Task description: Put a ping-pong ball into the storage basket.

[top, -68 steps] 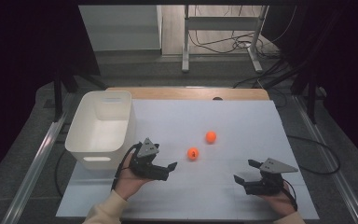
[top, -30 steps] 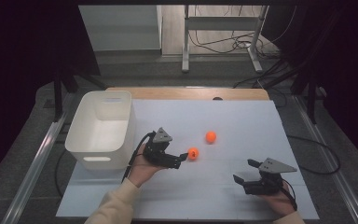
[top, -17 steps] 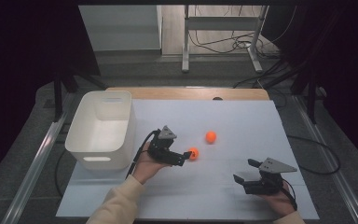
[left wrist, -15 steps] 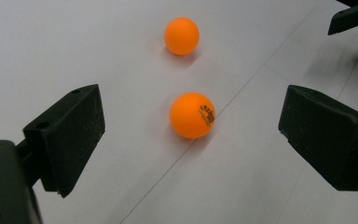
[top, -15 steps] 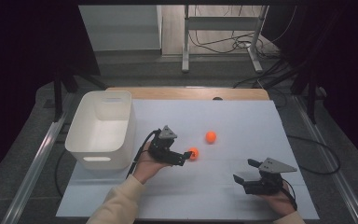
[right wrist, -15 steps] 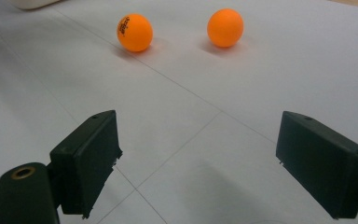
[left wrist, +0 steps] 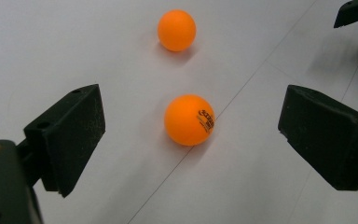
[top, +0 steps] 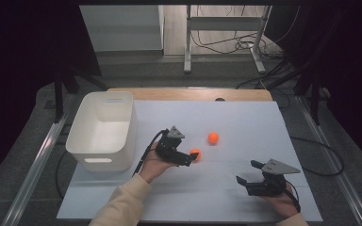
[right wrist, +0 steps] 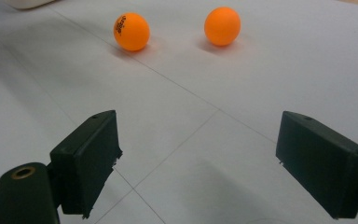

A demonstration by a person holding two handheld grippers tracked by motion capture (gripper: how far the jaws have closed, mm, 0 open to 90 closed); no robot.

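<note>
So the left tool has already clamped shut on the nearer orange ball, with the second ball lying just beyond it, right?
Not quite. The left tool is open: in the left gripper view its jaws stand wide apart on either side of the nearer orange ball, not touching it. The second ball does lie just beyond.

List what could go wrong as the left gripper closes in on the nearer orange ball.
The printed orange plastic ball sits loose on the smooth white table sheet, between the left gripper's open jaws but untouched; an uneven close could roll it away. It might knock the plain orange ball just beyond. The white plastic bin stands close to the forearm.
</note>
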